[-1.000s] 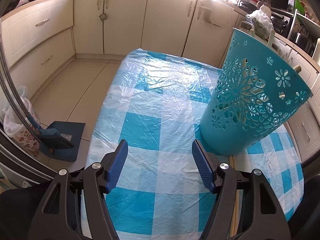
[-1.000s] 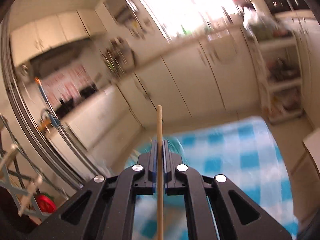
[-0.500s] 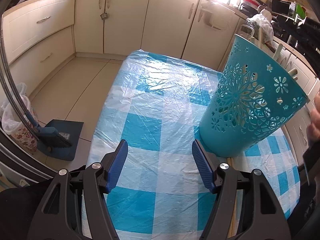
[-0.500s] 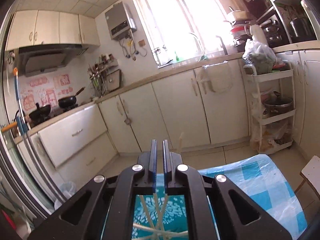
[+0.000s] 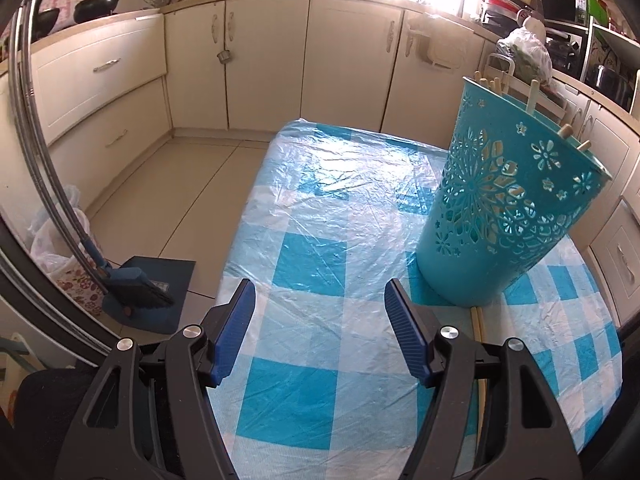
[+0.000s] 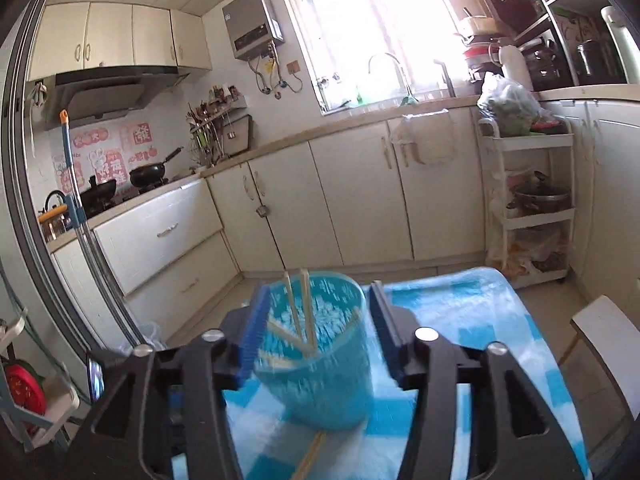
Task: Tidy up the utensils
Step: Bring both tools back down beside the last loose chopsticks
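A: We start with the table [image 5: 320,216], covered in blue-and-white checked plastic sheeting. The teal cut-out basket [image 5: 508,216] stands on its right side, upright as far as the fisheye lets us judge.

B: Chopsticks [image 6: 298,312] lean inside it, tips showing above the rim. In the left wrist view more chopsticks [image 5: 478,324] lie flat on the sheet, one end touching or just under the basket base. We cannot count them.

A: Our right gripper [image 6: 316,332] hangs above the basket mouth, fingers spread wide, carrying nothing. Our left gripper [image 5: 318,332] hovers low over the near table edge, also spread and empty.

B: We judge the next pick is the flat pair. We should come in across the sticks rather than along them, pinch away from the basket so the base does not block us, and lift the far end clear before tilting.

A: The risk is nudging the basket, which looks light.
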Motion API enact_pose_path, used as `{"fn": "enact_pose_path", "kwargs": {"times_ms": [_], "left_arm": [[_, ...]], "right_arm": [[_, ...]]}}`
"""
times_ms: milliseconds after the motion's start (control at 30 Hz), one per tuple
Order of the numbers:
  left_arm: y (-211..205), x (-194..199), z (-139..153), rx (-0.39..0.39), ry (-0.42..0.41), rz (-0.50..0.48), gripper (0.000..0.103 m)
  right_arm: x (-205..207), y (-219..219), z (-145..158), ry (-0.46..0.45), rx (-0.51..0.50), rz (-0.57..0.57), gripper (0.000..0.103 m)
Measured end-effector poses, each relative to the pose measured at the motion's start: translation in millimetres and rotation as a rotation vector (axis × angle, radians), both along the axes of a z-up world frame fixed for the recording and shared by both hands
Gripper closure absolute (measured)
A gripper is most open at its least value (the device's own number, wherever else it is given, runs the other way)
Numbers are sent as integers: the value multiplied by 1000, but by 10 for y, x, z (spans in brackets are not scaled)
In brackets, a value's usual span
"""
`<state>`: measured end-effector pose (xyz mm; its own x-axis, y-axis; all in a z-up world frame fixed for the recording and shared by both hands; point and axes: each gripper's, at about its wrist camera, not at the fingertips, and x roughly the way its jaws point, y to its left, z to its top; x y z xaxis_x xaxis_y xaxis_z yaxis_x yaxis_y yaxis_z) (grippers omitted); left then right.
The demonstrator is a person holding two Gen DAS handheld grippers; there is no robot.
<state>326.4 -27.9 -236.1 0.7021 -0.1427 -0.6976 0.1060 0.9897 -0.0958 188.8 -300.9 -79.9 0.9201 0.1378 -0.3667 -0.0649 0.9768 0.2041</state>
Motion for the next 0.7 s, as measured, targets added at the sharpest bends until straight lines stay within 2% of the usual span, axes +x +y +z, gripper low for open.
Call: {"fn": "enact_pose_path", "kwargs": {"times_ms": [100,300,500,700], "left_arm": [[21,-83,15,10,-4,6,38],[87,-223,38,16,-7,22,34],[135,-296,21,20,2,31,29],[95,-308,-10,43,15,27,27]], "right_arm": [[-167,-27,-205,93,-1,-25,37],[-242,-88,-745,324,38,-98,37],[-179,-39,-1124,428,-29,-118,37],[-198,-19,-1342,472,-84,-133,35]]}}
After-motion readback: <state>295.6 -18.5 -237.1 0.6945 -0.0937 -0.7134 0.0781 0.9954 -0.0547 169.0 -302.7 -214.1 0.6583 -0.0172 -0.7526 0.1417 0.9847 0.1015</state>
